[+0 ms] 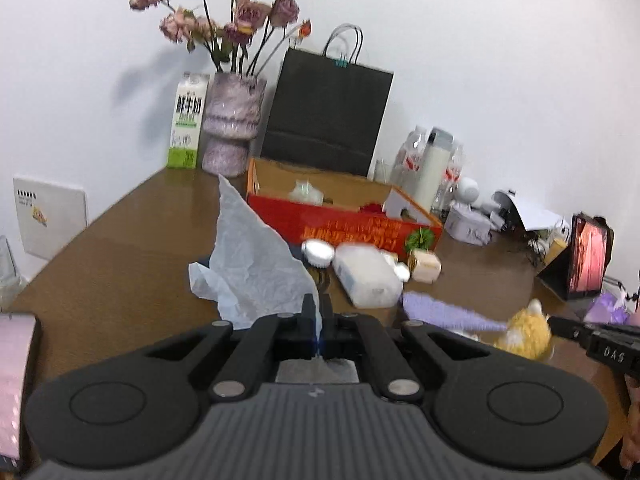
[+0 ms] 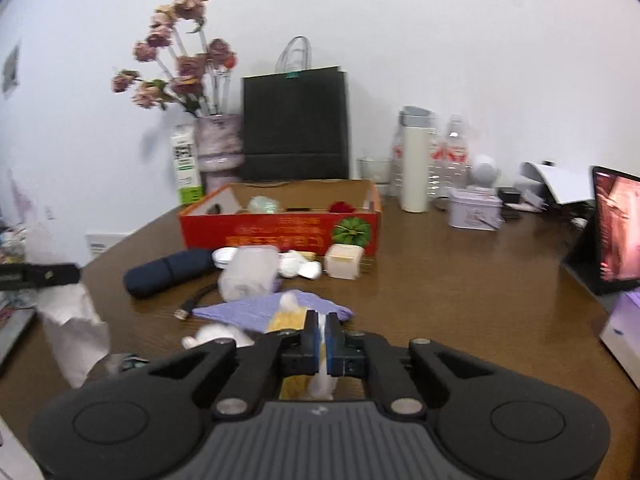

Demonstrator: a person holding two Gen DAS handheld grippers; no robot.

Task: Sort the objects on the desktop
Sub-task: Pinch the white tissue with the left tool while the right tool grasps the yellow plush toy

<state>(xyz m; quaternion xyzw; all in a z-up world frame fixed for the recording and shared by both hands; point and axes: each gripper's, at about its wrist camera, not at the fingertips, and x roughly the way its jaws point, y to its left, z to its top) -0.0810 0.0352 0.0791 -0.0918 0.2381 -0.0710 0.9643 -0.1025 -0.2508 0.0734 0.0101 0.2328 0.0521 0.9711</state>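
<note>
My left gripper is shut on a crumpled white tissue and holds it above the brown desk; the tissue also shows at the left of the right wrist view. My right gripper is shut on a yellow and white plush toy, which shows at the right of the left wrist view. A purple cloth lies under the toy. An open red box with a few items inside stands behind.
In front of the box lie a dark blue roll, a clear plastic container, white lids, a cream cube and a USB cable. A vase, milk carton, black bag, bottles and laptop line the back and right.
</note>
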